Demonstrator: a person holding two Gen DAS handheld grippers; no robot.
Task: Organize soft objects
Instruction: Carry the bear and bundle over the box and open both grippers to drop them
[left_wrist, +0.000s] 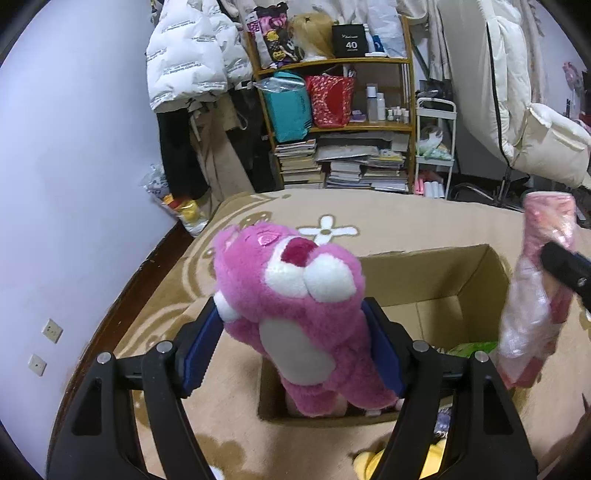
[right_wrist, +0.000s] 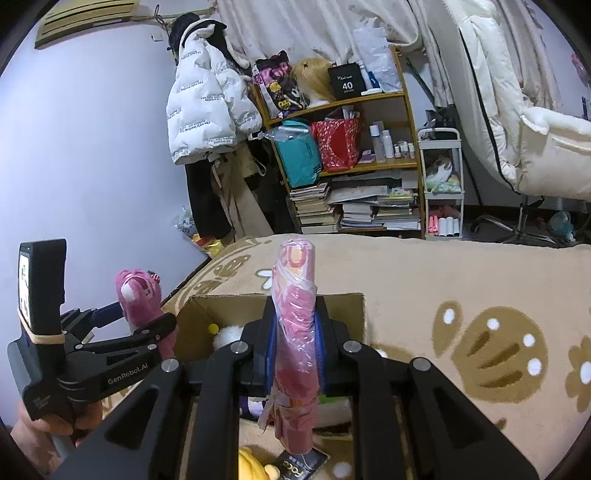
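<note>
Over the cardboard box (left_wrist: 436, 280), my left gripper (left_wrist: 291, 343) squeezes the pink plush bear (left_wrist: 295, 306) at its light, springy belly, while my right gripper (right_wrist: 295, 350) pinches a soft plastic-wrapped pink roll (right_wrist: 295, 332) mid-length; its slippery film could slide.

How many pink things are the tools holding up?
2. The pink bear is squeezed in the left tool, over the cardboard box. The pink wrapped roll is clamped in the right tool. More toys may hide inside the box.
</note>
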